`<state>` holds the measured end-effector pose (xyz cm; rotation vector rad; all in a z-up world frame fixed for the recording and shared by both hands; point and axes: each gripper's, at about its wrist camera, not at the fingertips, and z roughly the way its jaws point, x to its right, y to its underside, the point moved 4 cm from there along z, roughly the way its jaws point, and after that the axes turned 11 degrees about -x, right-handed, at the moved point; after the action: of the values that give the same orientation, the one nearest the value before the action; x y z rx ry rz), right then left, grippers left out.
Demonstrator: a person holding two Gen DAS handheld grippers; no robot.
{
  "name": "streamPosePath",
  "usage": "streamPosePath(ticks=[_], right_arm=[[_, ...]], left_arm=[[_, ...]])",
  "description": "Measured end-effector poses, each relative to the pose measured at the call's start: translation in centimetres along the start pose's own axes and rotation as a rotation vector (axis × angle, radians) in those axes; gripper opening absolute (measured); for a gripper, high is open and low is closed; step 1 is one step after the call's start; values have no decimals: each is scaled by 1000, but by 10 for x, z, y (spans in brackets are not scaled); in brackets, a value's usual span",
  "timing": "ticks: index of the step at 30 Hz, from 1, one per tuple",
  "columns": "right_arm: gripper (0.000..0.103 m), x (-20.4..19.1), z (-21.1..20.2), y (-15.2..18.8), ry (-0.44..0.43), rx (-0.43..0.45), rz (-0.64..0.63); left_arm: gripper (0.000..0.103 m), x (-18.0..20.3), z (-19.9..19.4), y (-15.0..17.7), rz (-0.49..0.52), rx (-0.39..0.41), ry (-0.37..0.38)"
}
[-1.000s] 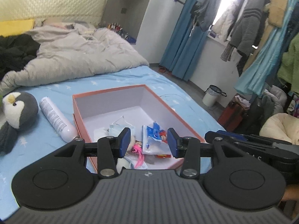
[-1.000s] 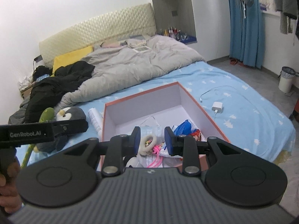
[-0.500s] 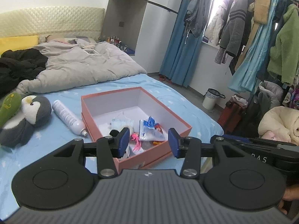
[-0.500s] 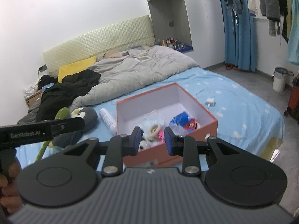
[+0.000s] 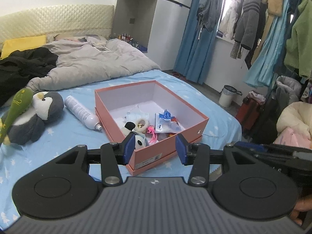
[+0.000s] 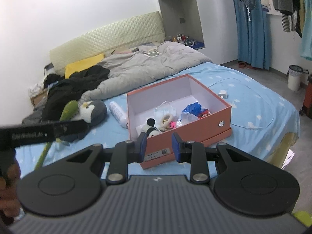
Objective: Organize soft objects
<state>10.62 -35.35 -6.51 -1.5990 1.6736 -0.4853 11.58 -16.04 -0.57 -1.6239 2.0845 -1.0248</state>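
**Box half filled, penguin not packed yet**

Using the box [image 5: 169, 148] as the anchor for everything here. It's an open salmon-pink cardboard box sitting on the blue star-print bed [image 5: 58, 136], near the foot end. Beyond the box, toward the headboard, there's a rumpled grey duvet [image 5: 91, 64] and a heap of black clothes [image 6: 78, 83].

Biggest loose thing is the grey and white penguin plush [image 5: 37, 115], lying on the sheet left of the box and well apart from it. A green plush stick thing [image 5: 15, 109] leans across its left side. Between the penguin and the box is a white spray can [image 5: 81, 113], lying down just beside the box's left wall. Not soft, so I'd guess it stays put.

Inside the box, bunched in the near half: a small black and white plush [image 6: 151, 125], a fuzzy cream ring [image 6: 165, 119], something pink and feathery [image 5: 151, 131], a face mask [image 6: 165, 109] and a blue and clear packet [image 5: 165, 120].

Both grippers hang short of the box's near corner, not touching anything. The left gripper [image 5: 155, 147] has its jaws spread wide with nothing between them; the right gripper [image 6: 159, 146] is parted too, a bit narrower, also holding nothing.

So my read: small soft bits done, penguin and green thing left. Roughly halfway.
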Motion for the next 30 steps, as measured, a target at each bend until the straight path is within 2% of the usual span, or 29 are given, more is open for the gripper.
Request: streamPosePath(ticks=[12, 15, 17, 19, 20, 21, 23, 30], right_arm=[[33, -5, 5, -3, 0, 7, -34], [33, -8, 5, -3, 11, 8, -41], [32, -8, 7, -4, 14, 0, -36], [54, -6, 9, -5, 24, -2, -28], [76, -4, 9, -5, 29, 4, -20], [90, -2, 10, -6, 33, 9, -12], [94, 1, 10, -8, 49, 16, -3], [94, 4, 12, -10, 74, 14, -15]], left_arm=[[52, -14, 3, -1, -34, 25, -10], [61, -17, 5, 1, -43, 15, -21], [76, -20, 5, 2, -51, 15, -30], [88, -23, 5, 3, -55, 21, -37], [92, -25, 5, 3, -57, 22, -40], [93, -27, 5, 3, -60, 23, -44], [97, -30, 6, 4, -65, 22, -52], [101, -38, 8, 7, -74, 2, -84]])
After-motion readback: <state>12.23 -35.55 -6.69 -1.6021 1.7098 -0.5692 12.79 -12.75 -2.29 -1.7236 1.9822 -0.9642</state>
